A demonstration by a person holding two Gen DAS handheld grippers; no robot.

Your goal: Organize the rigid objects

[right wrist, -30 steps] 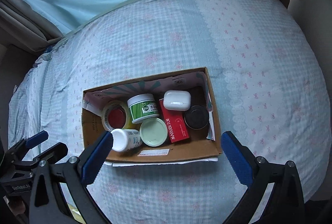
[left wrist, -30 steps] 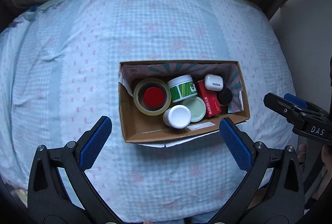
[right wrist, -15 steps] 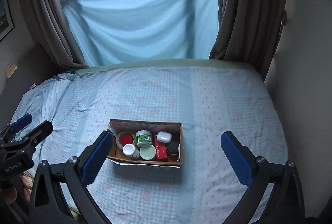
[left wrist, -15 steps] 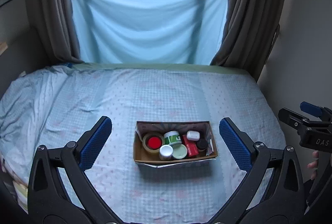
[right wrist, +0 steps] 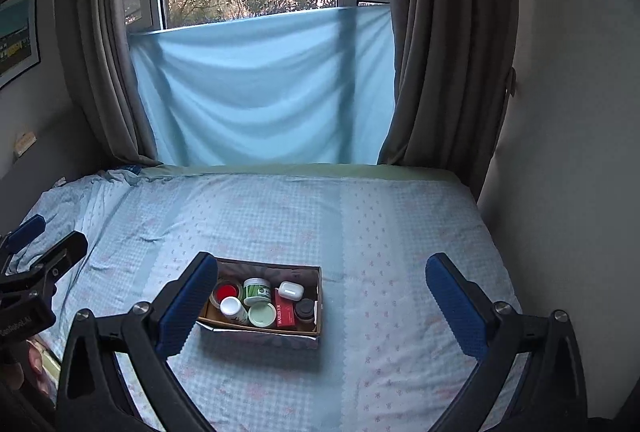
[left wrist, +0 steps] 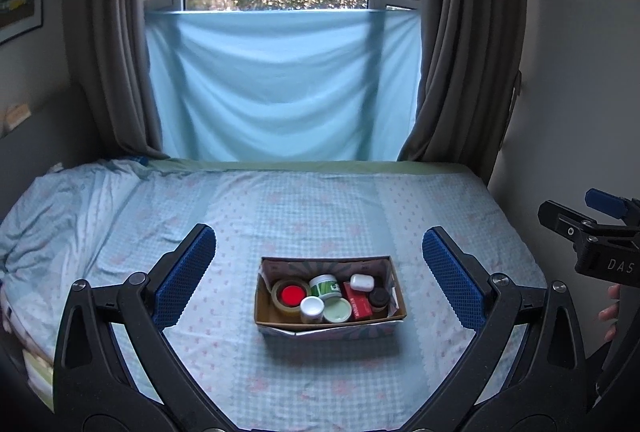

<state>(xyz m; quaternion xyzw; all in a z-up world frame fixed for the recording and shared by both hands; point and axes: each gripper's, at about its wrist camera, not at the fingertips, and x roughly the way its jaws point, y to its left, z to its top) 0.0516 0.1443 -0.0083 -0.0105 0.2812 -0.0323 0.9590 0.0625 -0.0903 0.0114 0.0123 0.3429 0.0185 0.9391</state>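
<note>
A cardboard box [left wrist: 280,321] sits on the bed, also in the right wrist view [right wrist: 256,331]. It holds a tape roll with a red centre [left wrist: 291,295], a green-labelled jar [left wrist: 327,285], a white bottle [left wrist: 312,308], a pale green lid [left wrist: 337,311], a red box [left wrist: 357,306], a white earbud case [left wrist: 362,282] and a dark jar [left wrist: 379,298]. My left gripper [left wrist: 320,276] is open and empty, held back from the box. My right gripper [right wrist: 320,296] is open and empty, back and to the right of the box.
The bed [left wrist: 320,208] has a pale blue patterned sheet. A blue cloth [left wrist: 280,84] hangs over the window between grey curtains [left wrist: 460,32]. A wall [right wrist: 560,152] runs along the bed's right side. The sheet is rumpled at the left [left wrist: 60,208].
Both grippers have pulled up and back from close above the box; the view now takes in the whole bed and the window. The box and its contents have not moved.
</note>
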